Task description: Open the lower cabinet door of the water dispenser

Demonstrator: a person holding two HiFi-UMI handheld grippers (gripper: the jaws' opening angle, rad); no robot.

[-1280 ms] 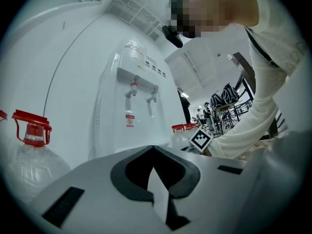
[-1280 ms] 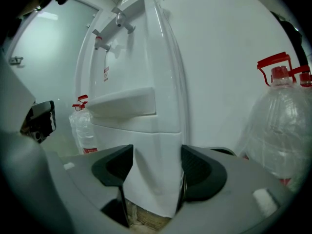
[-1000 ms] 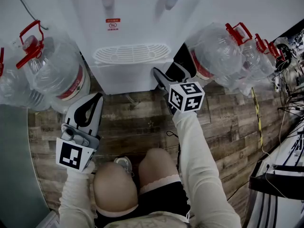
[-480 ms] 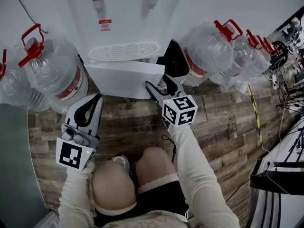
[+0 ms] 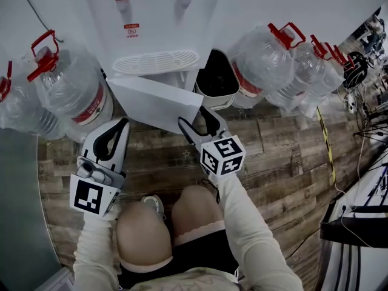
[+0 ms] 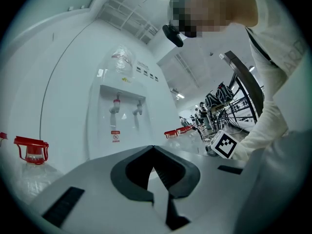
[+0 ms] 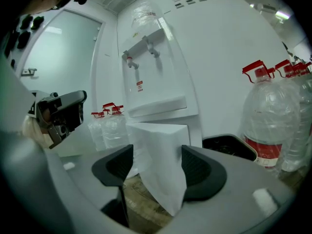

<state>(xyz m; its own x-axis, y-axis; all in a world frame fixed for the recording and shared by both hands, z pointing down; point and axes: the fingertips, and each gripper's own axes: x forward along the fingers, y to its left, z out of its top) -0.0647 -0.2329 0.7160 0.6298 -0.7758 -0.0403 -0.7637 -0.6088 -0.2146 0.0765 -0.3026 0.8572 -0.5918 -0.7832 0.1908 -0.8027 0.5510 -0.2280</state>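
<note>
The white water dispenser (image 5: pixel 151 23) stands at the top of the head view, and its lower cabinet door (image 5: pixel 154 102) is swung out towards me over the wooden floor. My right gripper (image 5: pixel 195 117) holds the door's free edge, one jaw on each side of the thick white panel. In the right gripper view the door (image 7: pixel 158 155) fills the gap between the dark pads of my right gripper (image 7: pixel 157 156). My left gripper (image 5: pixel 124 123) rests low at the left, apart from the door, jaws together and empty. The left gripper view shows the left gripper (image 6: pixel 153 149) with its tips meeting.
Large clear water bottles with red caps stand left (image 5: pixel 73 93) and right (image 5: pixel 267 62) of the dispenser. A black bin (image 5: pixel 215 77) sits beside the dispenser's right side. My knees (image 5: pixel 167 223) are just below the grippers. Cables and frames crowd the far right (image 5: pixel 364 132).
The right gripper has drawn back towards me and to the left with the door's edge, swinging the door farther open and uncovering the black bin. The left gripper has stayed put.
</note>
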